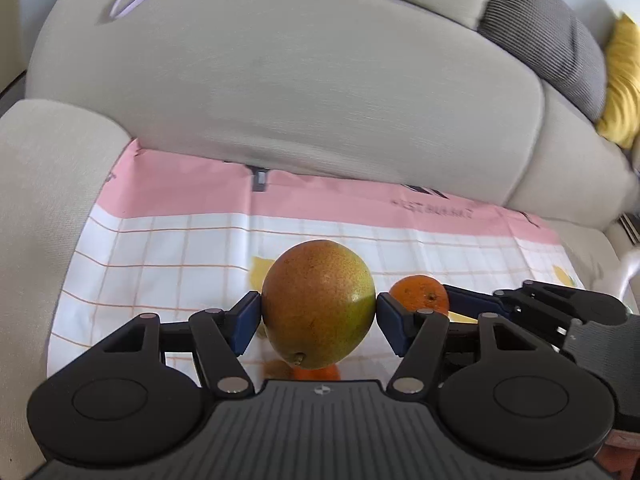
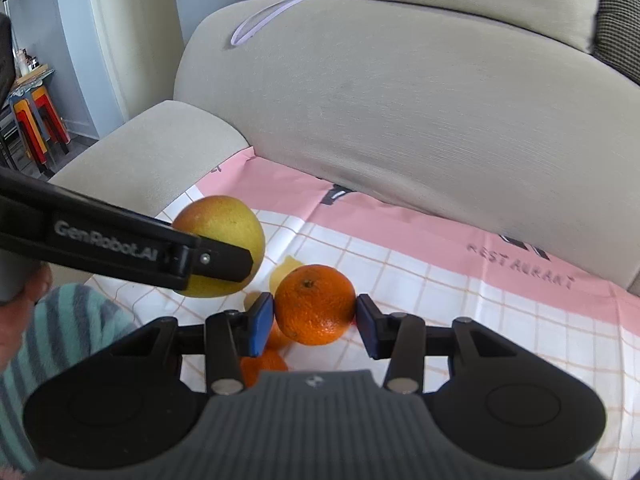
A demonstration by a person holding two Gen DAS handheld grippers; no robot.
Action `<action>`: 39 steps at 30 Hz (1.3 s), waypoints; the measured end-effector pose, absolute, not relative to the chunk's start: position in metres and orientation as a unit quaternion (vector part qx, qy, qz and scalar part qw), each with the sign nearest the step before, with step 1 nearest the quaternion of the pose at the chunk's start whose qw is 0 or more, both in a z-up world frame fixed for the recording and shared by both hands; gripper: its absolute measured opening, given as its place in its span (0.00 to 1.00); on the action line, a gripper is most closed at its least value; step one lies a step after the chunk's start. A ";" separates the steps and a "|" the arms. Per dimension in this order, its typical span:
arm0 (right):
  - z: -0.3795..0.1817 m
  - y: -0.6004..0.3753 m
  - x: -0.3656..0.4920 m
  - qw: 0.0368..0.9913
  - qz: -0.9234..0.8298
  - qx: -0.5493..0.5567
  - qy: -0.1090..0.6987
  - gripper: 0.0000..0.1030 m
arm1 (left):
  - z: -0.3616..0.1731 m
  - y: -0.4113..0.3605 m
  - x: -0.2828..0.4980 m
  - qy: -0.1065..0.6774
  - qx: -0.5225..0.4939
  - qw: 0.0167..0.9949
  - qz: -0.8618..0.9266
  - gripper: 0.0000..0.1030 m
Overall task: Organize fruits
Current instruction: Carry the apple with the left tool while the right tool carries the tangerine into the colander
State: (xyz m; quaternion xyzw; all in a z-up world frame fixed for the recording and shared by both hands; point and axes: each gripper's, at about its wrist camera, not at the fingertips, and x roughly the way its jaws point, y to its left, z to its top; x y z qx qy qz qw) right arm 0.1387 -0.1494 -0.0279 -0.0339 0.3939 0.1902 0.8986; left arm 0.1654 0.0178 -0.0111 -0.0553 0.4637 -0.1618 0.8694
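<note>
Left wrist — gripper [image 1: 319, 316] clamping pear [image 1: 319, 304]

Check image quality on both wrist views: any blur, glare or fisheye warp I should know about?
Left wrist: sofa backrest is streaked with motion blur, while the pear in the left gripper stays sharp with a small highlight. Right wrist: sharper overall; the orange in the right gripper is crisp, cloth lettering readable. Both: strong barrel distortion, dark corners.
</note>
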 end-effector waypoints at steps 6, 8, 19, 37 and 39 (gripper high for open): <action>-0.026 -0.177 0.108 0.903 0.165 -0.023 0.396 0.41 | 0.000 -0.011 0.137 0.464 -0.041 0.862 -0.199 0.70; -0.027 -0.189 0.097 0.904 0.157 -0.021 0.397 0.41 | 0.000 -0.020 0.129 0.466 -0.036 0.859 -0.210 0.70; -0.042 -0.245 0.053 0.906 0.100 -0.009 0.412 0.41 | -0.015 -0.062 0.104 0.482 -0.004 0.838 -0.256 0.70; -0.097 -0.274 0.052 0.882 0.077 -0.047 0.463 0.41 | -0.059 -0.127 0.100 0.521 0.080 0.797 -0.295 0.70; -0.101 -0.274 0.052 0.880 0.081 -0.049 0.465 0.41 | -0.063 -0.132 0.101 0.525 0.090 0.793 -0.295 0.70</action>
